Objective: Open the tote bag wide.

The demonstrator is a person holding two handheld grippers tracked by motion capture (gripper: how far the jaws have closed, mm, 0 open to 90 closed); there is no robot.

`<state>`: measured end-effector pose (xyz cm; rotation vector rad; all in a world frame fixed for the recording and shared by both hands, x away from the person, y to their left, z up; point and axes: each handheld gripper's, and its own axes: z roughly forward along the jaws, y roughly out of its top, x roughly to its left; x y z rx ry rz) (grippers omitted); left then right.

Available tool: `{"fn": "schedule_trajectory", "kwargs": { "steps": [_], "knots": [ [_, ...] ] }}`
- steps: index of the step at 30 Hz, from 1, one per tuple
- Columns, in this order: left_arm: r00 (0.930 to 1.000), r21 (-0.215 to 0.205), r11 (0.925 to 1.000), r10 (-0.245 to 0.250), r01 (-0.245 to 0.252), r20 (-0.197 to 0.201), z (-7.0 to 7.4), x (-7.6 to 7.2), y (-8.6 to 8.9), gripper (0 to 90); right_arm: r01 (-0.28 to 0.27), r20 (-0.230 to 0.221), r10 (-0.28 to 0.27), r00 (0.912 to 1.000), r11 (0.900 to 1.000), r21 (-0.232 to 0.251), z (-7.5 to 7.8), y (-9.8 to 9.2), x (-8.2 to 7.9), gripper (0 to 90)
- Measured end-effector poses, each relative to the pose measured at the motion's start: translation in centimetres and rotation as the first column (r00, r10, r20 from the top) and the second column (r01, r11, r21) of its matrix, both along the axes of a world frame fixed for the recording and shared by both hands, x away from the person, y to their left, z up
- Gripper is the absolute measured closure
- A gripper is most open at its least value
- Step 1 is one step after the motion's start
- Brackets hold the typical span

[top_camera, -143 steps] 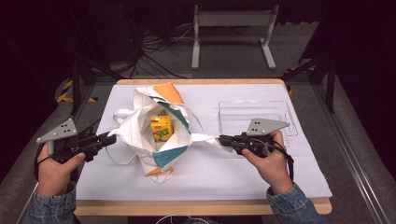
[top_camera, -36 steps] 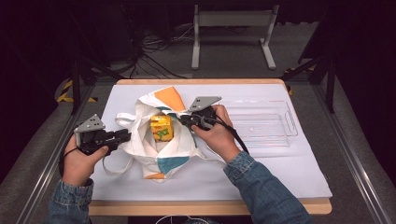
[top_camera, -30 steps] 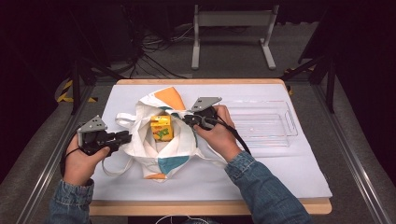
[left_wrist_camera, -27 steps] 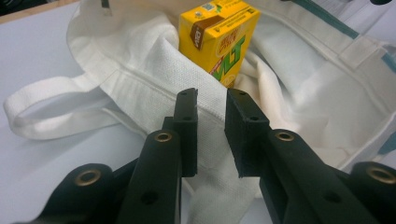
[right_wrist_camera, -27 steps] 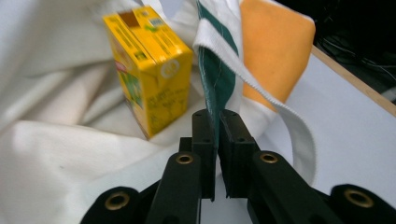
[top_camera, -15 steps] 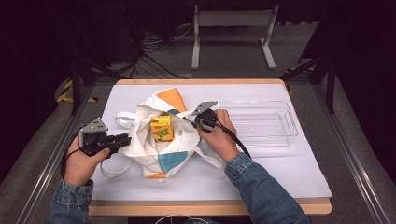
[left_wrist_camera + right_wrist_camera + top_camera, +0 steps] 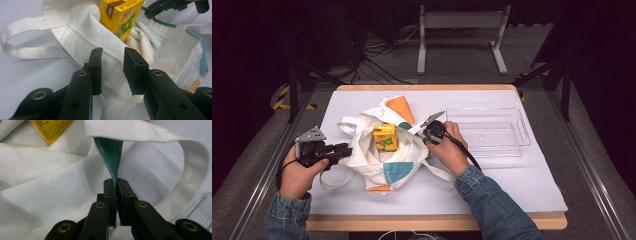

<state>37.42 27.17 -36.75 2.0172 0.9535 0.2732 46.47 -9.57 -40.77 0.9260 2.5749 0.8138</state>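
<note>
A white tote bag (image 7: 388, 165) with orange and teal patches lies open on the mat, and a yellow juice carton (image 7: 385, 137) stands inside it. My left gripper (image 7: 346, 149) sits at the bag's left rim. Its jaws have just been opening and now stand apart (image 7: 112, 67), with the white rim cloth (image 7: 110, 56) lying between them, not pinched. My right gripper (image 7: 416, 131) is at the bag's right rim, shut (image 7: 116, 182) on the teal edge (image 7: 110, 152). The carton (image 7: 120, 15) rises just past the left jaws.
A clear plastic tray (image 7: 518, 146) lies to the right of the bag on the white mat (image 7: 512, 185). One white handle strap (image 7: 195, 157) loops past my right gripper, another (image 7: 332, 181) lies by the left hand. The table's wooden edge (image 7: 432, 222) runs along the front.
My right gripper has sunk a little toward the table with the teal edge still pinched. The left gripper has stayed in place and its jaws have parted from the rim cloth.
</note>
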Motion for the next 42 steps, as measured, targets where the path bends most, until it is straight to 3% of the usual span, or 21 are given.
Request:
{"fn": "schedule_trajectory", "kwargs": {
  "steps": [4,7,12,18,19,21,23,24,25,27,28,29,31,32,33,34,35,36,37,39,42],
  "knots": [
    [0.9998,-0.026,0.9997,0.0,0.0,0.022,0.4,-0.2,0.3,64.1,0.0,0.0,0.0,1.0,0.999,0.04,0.1,-0.4,-0.1,79.4],
    [0.9992,-0.054,0.9985,-0.004,0.007,0.039,0.9,-0.5,0.6,60.7,-0.002,0.028,-0.001,0.9996,0.996,0.088,0.8,-0.8,-0.4,72.9],
    [0.9978,-0.086,0.9963,-0.004,0.01,0.066,1.6,-1.0,1.0,59.1,-0.039,0.088,0.023,0.9959,0.982,0.185,2.6,-1.4,-1.5,68.2],
    [0.9951,-0.108,0.994,-0.011,0.022,0.098,2.4,-1.6,1.3,57.9,-0.128,0.146,0.089,0.9853,0.949,0.289,4.9,-1.4,-3.7,68.9],
    [0.9946,-0.116,0.993,-0.01,0.022,0.103,2.6,-1.7,1.4,57.4,-0.145,0.148,0.104,0.9835,0.941,0.307,5.1,-1.4,-4.0,69.3],
    [0.9936,-0.126,0.9916,-0.014,0.028,0.112,2.9,-1.9,1.5,56.2,-0.192,0.151,0.146,0.9777,0.914,0.358,5.6,-1.1,-4.8,70.2],
    [0.9916,-0.138,0.9898,-0.017,0.035,0.129,3.2,-2.2,1.6,55.6,-0.236,0.158,0.187,0.9694,0.888,0.395,6.1,-0.7,-5.7,71.6],
    [0.9916,-0.141,0.9895,-0.012,0.03,0.129,3.3,-2.3,1.6,55.3,-0.27,0.17,0.218,0.961,0.868,0.416,6.4,-0.3,-6.4,73.0],
    [0.9911,-0.147,0.9887,-0.01,0.03,0.133,3.4,-2.4,1.6,55.2,-0.286,0.176,0.231,0.9569,0.859,0.425,6.5,-0.2,-6.7,73.8],
    [0.9899,-0.148,0.9886,-0.006,0.027,0.142,3.6,-2.5,1.8,55.2,-0.333,0.189,0.276,0.9423,0.831,0.446,6.8,0.5,-7.7,76.3],
    [0.9899,-0.148,0.9886,-0.006,0.027,0.142,3.6,-2.5,1.8,55.2,-0.333,0.189,0.276,0.9423,0.831,0.446,6.8,0.5,-7.7,76.3],
    [0.9901,-0.15,0.9885,0.0,0.021,0.14,3.7,-2.6,1.9,55.2,-0.348,0.192,0.291,0.9372,0.823,0.449,6.8,0.9,-8.1,77.4],
    [0.99,-0.157,0.9874,0.007,0.015,0.141,3.8,-2.7,2.1,55.0,-0.374,0.204,0.315,0.9269,0.822,0.43,6.7,1.6,-8.7,81.5],
    [0.9901,-0.161,0.9869,0.012,0.011,0.14,3.8,-2.7,2.2,54.7,-0.396,0.204,0.34,0.9179,0.811,0.431,6.4,2.2,-9.1,84.3],
    [0.9901,-0.161,0.9869,0.012,0.011,0.14,3.8,-2.7,2.2,54.6,-0.396,0.204,0.34,0.9179,0.811,0.431,6.4,2.2,-9.1,84.3],
    [0.9895,-0.162,0.9867,0.015,0.009,0.144,3.8,-2.7,2.3,54.6,-0.409,0.203,0.355,0.9127,0.803,0.433,6.3,2.6,-9.3,85.6],
    [0.989,-0.156,0.9878,0.021,0.003,0.147,3.8,-2.7,2.4,54.6,-0.433,0.206,0.381,0.9015,0.793,0.429,5.9,3.4,-9.7,87.8],
    [0.9895,-0.159,0.9872,0.026,-0.003,0.142,3.8,-2.8,2.4,54.6,-0.44,0.204,0.391,0.8978,0.789,0.429,5.8,3.7,-9.8,88.3],
    [0.9894,-0.158,0.9874,0.026,-0.004,0.143,3.9,-2.8,2.4,54.6,-0.451,0.205,0.402,0.8927,0.786,0.423,5.6,4.1,-10.0,88.4],
    [0.9893,-0.161,0.9869,0.026,-0.003,0.143,3.8,-2.8,2.4,54.6,-0.467,0.209,0.417,0.8844,0.797,0.383,5.1,5.0,-10.2,88.8],
    [0.9897,-0.16,0.9871,0.025,-0.002,0.141,3.8,-2.8,2.5,54.5,-0.498,0.204,0.454,0.8671,0.778,0.382,4.5,6.0,-10.5,89.5]
  ]
}}
